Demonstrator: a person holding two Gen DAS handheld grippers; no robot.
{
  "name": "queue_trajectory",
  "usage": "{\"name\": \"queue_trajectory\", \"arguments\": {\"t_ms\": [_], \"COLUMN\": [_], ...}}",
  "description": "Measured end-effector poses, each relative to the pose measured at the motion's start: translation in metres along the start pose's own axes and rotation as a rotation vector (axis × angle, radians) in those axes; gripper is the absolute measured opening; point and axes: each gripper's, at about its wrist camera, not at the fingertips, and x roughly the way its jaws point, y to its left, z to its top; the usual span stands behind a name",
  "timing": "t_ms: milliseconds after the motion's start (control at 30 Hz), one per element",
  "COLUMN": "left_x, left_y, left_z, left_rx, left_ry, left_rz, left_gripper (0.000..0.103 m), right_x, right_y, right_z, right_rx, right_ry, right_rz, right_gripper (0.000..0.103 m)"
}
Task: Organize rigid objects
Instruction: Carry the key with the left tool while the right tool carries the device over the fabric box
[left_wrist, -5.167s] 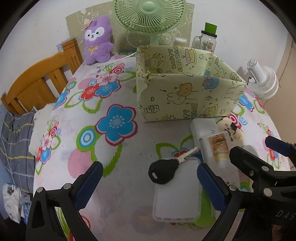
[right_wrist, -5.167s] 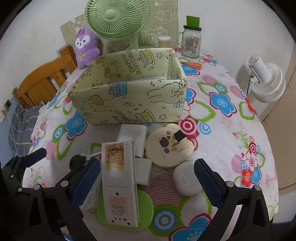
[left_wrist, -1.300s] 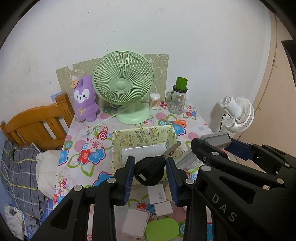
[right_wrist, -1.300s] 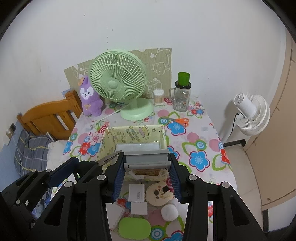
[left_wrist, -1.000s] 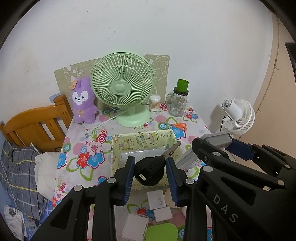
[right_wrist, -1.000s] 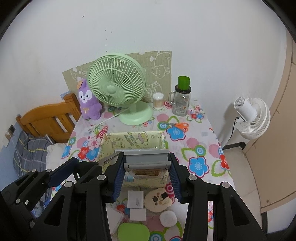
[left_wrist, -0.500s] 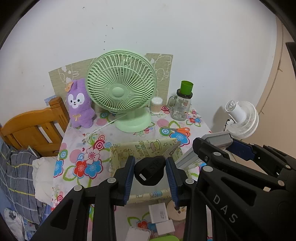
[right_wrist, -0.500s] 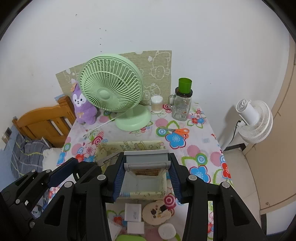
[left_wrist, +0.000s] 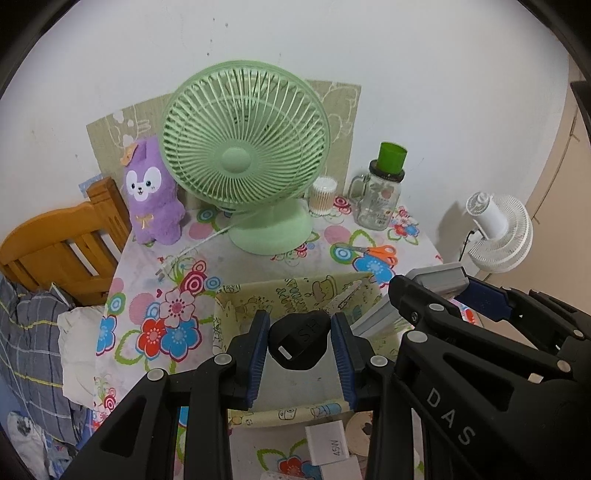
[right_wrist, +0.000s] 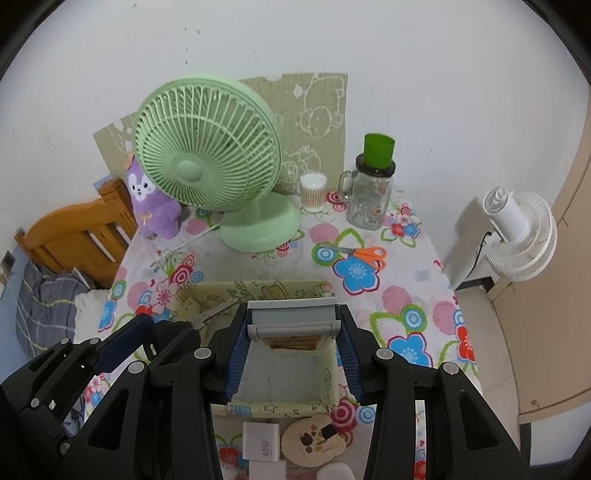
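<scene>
Flowery tablecloth ahead of my tongs, white wall behind. My left gripper pinches a black-headed metal key, blade pointing forward-right; my right gripper pinches a long grey remote lengthwise, both over the yellow cartoon-print fabric box.

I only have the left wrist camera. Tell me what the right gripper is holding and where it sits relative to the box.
Observer: The right gripper is shut on a grey remote, end-on above the open box.
Operator: Report anything in front of the box that I can't see.
Observer: A small white rounded case lies at the frame's bottom edge, just in front of the round beige lid.
</scene>
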Motion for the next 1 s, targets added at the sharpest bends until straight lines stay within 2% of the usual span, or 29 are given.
{"name": "queue_trajectory", "arguments": {"t_ms": [300,800,1000], "left_x": [0.036,0.077,0.083], "left_y": [0.008,0.017,0.024], "left_z": [-0.009,-0.04,-0.042], "left_rx": [-0.017,-0.052,-0.075], "left_ry": [0.065,0.18,0.181], "left_rz": [0.008,0.029,0.055], "left_gripper": [0.035,0.035,0.035], "right_x": [0.038,0.085,0.089], "right_y": [0.001,0.005,0.015], "right_z": [-0.005,-0.034,-0.033], "right_rx": [-0.008,-0.038,-0.095], "right_ry": [0.074,0.221,0.197], "right_rz": [-0.009,-0.037,-0.06], "right_gripper": [0.048,0.048,0.049]}}
